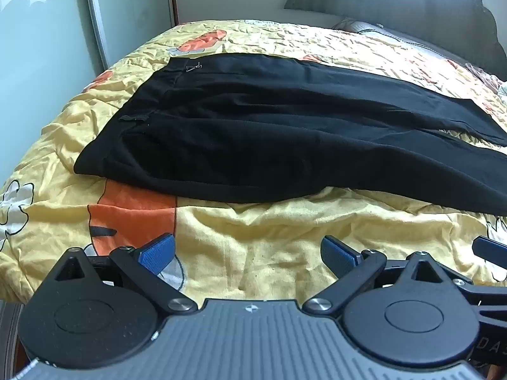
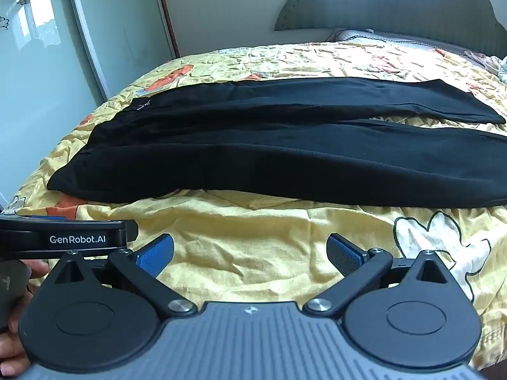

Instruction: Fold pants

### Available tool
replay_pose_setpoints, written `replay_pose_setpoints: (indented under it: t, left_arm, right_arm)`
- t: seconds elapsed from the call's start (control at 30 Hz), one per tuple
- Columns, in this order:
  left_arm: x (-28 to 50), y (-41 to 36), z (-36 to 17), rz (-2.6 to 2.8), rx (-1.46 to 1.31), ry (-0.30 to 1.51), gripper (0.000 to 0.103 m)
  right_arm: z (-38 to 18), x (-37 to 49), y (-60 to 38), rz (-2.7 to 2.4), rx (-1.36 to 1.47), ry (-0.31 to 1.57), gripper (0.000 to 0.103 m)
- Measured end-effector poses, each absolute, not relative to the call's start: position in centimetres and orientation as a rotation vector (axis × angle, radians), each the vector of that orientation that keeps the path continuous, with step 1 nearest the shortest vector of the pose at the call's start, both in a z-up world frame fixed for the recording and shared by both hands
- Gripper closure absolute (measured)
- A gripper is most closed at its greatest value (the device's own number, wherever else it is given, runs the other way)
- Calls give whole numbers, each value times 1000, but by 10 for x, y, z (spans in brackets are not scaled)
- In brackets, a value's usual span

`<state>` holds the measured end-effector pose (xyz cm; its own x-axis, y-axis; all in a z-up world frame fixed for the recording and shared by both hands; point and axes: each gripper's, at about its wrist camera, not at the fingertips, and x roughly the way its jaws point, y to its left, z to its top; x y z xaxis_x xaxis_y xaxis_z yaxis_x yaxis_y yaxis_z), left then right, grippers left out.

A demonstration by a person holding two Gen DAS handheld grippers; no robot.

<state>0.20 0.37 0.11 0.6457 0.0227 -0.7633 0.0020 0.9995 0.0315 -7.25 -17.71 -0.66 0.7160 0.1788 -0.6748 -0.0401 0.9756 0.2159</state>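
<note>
I am holding my left gripper (image 1: pixel 247 253) over the near edge of the yellow cartoon-print bedspread (image 1: pixel 269 231), its blue-padded fingers (image 1: pixel 158 251) standing wide apart with nothing between them. My right gripper (image 2: pixel 250 253) is hovering just beside it, fingers equally spread and empty. The black pants (image 1: pixel 253 133) are lying flat across the bed, waistband to the left, legs stretching right and slightly parted. Both grippers are sitting short of the cloth.

Plenty of bare yellow bedspread (image 1: pixel 253 231) in front of the black pants (image 1: pixel 253 133), nothing lying on it. Headboard (image 2: pixel 396 6) and wardrobe door (image 2: pixel 47 79) box in the far sides.
</note>
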Motion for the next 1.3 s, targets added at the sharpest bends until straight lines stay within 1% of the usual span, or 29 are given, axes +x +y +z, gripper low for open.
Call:
replay_pose_setpoints:
  t: [1.3]
  left_arm:
    - [0, 1, -4, 19, 35, 861, 4]
  right_arm:
    - [-9, -75, -173, 131, 192, 760, 0]
